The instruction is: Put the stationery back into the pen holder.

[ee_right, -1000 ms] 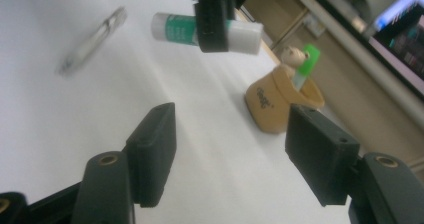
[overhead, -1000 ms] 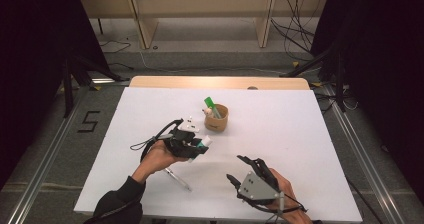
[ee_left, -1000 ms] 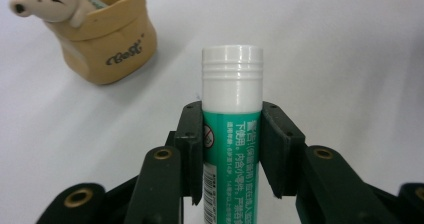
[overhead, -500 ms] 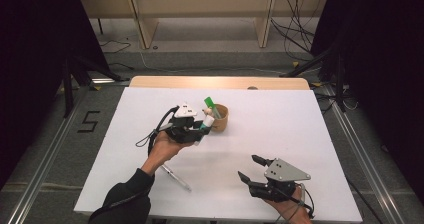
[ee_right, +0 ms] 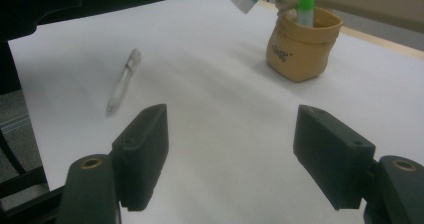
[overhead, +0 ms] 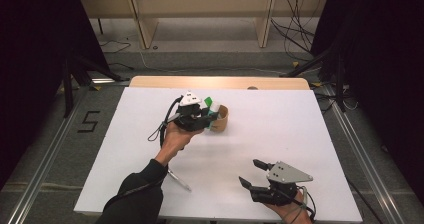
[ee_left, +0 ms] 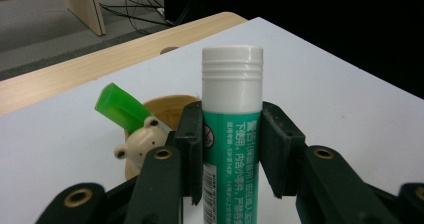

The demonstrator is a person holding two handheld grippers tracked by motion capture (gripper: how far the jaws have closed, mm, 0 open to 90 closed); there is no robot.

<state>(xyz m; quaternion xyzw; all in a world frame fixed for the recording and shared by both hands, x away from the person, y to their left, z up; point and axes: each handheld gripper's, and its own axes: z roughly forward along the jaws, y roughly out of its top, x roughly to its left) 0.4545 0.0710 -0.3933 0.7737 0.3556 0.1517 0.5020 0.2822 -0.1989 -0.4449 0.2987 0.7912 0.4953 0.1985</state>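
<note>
left gripper (overhead: 207,115): clamped on green-and-white glue stick (ee_left: 231,134), just beside tan holder (overhead: 220,118) at far centre | right gripper (overhead: 255,173): jaws apart and just been widening, nothing between, near right | risk: stick may catch holder's rim and tip it | holder: green marker (ee_left: 121,108), seemingly a bear figure (ee_left: 134,143) | clear pen (ee_right: 123,81) lies near left

It looked like a lab set up for recording. A white bench (overhead: 300,134) stood boxed in by black curtains (overhead: 35,59), with metal rails (overhead: 45,149) running along the grey floor on both sides. Loose cables (overhead: 295,31) trailed under a pale wooden frame (overhead: 200,14) behind, and a taped "5" (overhead: 88,122) marked the floor.
</note>
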